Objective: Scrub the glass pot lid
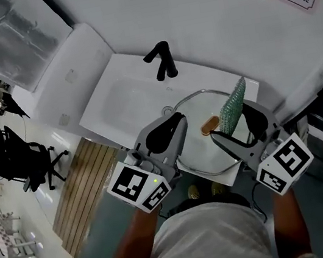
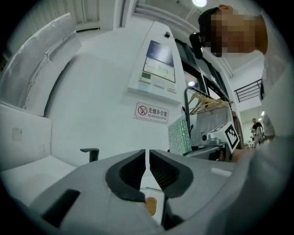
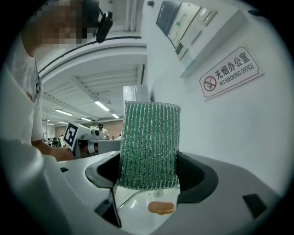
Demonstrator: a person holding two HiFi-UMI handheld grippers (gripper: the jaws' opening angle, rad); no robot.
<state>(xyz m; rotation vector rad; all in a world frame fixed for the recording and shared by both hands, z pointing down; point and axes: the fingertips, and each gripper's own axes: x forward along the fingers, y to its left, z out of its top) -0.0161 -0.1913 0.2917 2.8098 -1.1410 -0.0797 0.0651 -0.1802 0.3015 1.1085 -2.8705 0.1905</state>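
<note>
Left claw (image 2: 147, 154) is clenched on the rim of the lid (image 1: 199, 149). Its two dark pads (image 2: 165, 173) stand almost together with only a thin sliver between them, and I read that sliver as the lid's edge. The rim looks to me like the sensible hold, since it steadies the glass and leaves the whole face free for rubbing.

Off to the left and farther away lies the white sink (image 1: 113, 100), with its black tap (image 1: 162, 60) on the far side. The lid is at the sink's right end, near me and between the two claws, and its near edge reaches out past the sink's edge. I cannot tell whether it rests there or hangs from the grip alone. I judge it is kept here to stay close to the basin and the tap.

A brown knob (image 1: 209, 125) near the lid's middle faces up toward me, so the top side is the one on offer.

Right of the knob stands the green scrubber (image 3: 150, 137). The right claw (image 3: 149, 173) grasps it across its lower part, and most of it sticks out beyond that claw's pads. I take that overhang to be deliberate, so that the rough cloth meets the glass and not the claw. I cannot see it touching the lid, so in my judgement the scrubbing is only about to start.
</note>
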